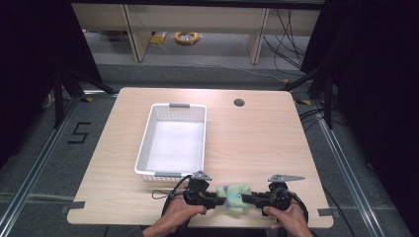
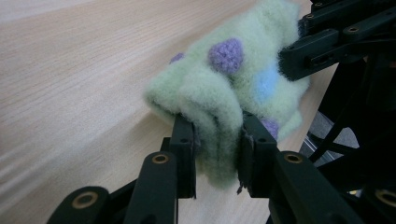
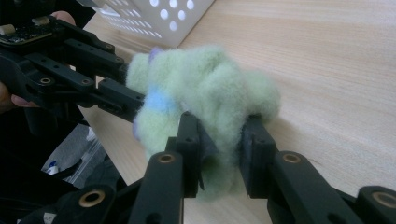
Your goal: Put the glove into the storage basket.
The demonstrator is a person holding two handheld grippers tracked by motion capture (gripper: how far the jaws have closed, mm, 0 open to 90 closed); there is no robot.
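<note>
A fold of the sock (image 2: 219,88) is pinched between the pads of the left gripper (image 2: 217,154), and the opposite end is clamped in the same way by the right gripper (image 3: 219,154), so the sock is held between the two just above the near edge of the table (image 1: 257,143), close to the basket (image 1: 170,175). It is judged to be light, soft and fuzzy, easily squashed and stretched but not fragile. A bunched fold is best taken deep between the pads, since a thin edge of fluff could slip out.

One mark is showing: a big black "5" (image 1: 79,133), taped on the grey floor (image 1: 44,148) left of the table (image 1: 257,143). Nothing else is reading as text.
</note>
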